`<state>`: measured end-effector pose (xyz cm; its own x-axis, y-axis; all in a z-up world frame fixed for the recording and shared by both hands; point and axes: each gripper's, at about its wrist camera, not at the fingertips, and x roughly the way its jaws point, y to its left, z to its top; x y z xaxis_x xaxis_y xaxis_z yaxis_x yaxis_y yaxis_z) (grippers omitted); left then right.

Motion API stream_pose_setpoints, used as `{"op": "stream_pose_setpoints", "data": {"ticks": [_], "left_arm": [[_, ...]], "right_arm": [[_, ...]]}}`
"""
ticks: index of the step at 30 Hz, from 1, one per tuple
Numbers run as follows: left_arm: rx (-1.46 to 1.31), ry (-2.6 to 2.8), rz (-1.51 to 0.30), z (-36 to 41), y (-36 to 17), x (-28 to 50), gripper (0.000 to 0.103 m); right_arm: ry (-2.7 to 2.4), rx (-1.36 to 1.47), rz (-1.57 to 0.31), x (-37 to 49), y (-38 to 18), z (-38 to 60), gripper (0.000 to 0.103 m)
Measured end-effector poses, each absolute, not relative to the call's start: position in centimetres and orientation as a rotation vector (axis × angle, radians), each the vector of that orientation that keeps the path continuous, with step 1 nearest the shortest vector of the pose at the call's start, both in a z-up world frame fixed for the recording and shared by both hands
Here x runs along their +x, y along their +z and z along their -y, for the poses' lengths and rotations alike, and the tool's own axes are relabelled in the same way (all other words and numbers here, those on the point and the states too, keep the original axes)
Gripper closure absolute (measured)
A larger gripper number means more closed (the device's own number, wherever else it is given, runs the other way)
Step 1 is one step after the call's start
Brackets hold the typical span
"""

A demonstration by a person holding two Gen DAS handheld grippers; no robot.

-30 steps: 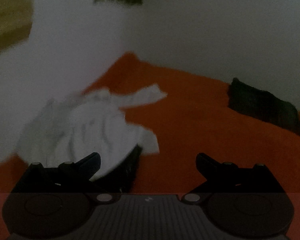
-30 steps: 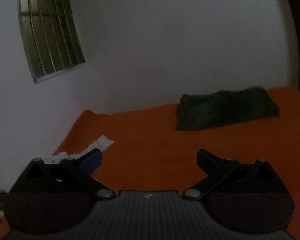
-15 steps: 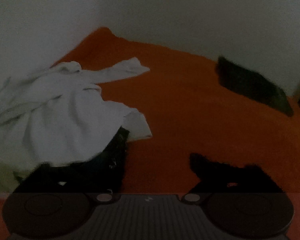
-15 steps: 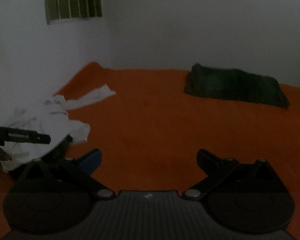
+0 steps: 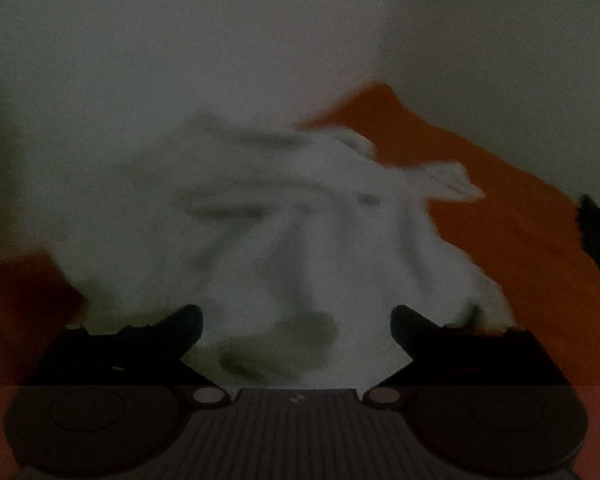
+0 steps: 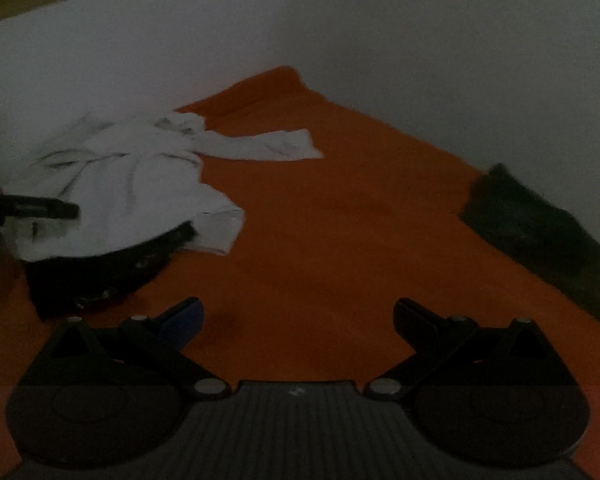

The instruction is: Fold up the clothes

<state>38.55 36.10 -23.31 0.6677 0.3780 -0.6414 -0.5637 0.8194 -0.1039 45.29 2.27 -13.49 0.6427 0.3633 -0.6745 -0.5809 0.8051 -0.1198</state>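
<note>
On the orange bedsheet (image 6: 340, 220) lies a crumpled white shirt (image 6: 140, 184), heaped over a dark garment (image 6: 100, 276) near the wall. Left gripper (image 5: 296, 324) hangs just above the shirt, its jaws just opened wide, white cloth showing between them but unpinched. Right gripper (image 6: 296, 316) stands open over bare sheet. A folded dark garment (image 6: 540, 236) rests well apart.

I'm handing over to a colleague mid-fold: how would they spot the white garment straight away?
Find the orange bed cover running into the corner of the white walls. On its left side, near the wall, lies the white garment, crumpled, one sleeve stretched toward the middle. It is the only pale cloth: a black garment pokes from under it, and the dark folded pile sits far right.
</note>
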Motion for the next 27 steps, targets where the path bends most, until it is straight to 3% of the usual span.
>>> {"op": "stream_pose_setpoints", "data": {"ticks": [4, 8, 9, 12, 18, 22, 27], "left_arm": [[-0.340, 0.620, -0.676, -39.6, -23.3, 38.0, 0.000], [-0.178, 0.624, -0.790, -40.8, -26.0, 40.7, 0.000], [-0.164, 0.608, -0.823, -41.0, -27.0, 41.4, 0.008], [-0.159, 0.579, -0.793, -40.4, -27.1, 42.0, 0.090], [-0.263, 0.369, -0.529, -33.9, -17.4, 41.2, 0.093], [-0.238, 0.051, -0.446, -24.4, -10.0, 44.3, 0.095], [-0.167, -0.345, -0.421, -8.7, -4.7, 47.8, 0.096]], "right_arm": [[0.632, -0.280, -0.653, 45.6, -14.9, -5.2, 0.000], [0.670, -0.187, -0.677, 45.0, -16.7, -6.7, 0.000], [0.676, -0.166, -0.694, 44.7, -17.2, -6.9, 0.000], [0.694, -0.123, -0.739, 43.7, -18.4, -6.9, 0.000], [0.678, -0.096, -0.757, 42.7, -18.0, -4.2, 0.000], [0.577, -0.015, -0.717, 43.6, -15.3, 1.0, 0.000], [0.384, 0.094, -0.646, 43.3, -11.3, 10.9, 0.000]]}}
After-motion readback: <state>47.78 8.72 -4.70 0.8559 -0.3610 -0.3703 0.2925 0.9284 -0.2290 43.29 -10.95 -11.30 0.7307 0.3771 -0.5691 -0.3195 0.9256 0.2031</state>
